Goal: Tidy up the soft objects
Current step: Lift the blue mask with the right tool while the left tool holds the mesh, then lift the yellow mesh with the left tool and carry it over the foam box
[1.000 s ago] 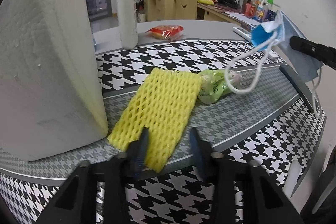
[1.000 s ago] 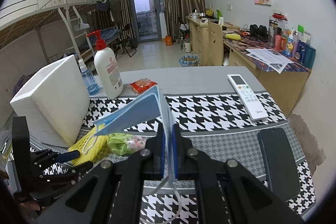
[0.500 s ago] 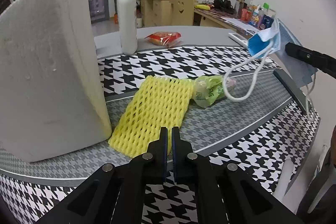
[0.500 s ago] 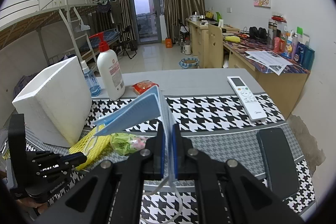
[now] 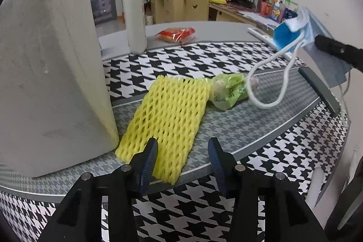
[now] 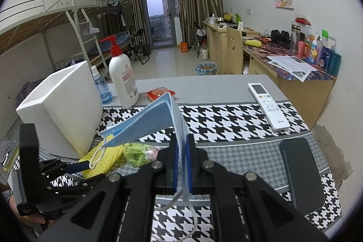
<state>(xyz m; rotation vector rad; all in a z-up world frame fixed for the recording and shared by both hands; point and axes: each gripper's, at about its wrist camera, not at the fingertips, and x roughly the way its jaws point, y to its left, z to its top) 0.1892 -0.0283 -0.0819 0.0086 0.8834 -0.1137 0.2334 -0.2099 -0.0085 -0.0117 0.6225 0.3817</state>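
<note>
- Holding my right tool clenched on a blue face mask; the mask stands up between the pads and fans out toward the left, its white ear loops dangling below
- From the left wrist view the same mask hangs in the air at the right, above the counter, one loop drooping down near the green bag
- My left tool is opening, jaws apart, nothing pressed between them; the near corner of the yellow foam net lies just in front of and partly between the fingertips, flat on the counter
- Yellow net lies flat on the houndstooth cloth, its left edge beside the white foam box
- Crumpled green plastic bag lies just beside the far right corner of the net, touching it or nearly so; cannot tell which
- White foam box stands upright at the left of the counter; seen from the right wrist it is open at the top
- White pump bottle with red head stands behind the box; a small blue spray bottle beside it
- Red snack packet lies on the bare grey counter past the cloth
- White remote control and a dark phone lie at the right side, well apart from the soft things
</note>
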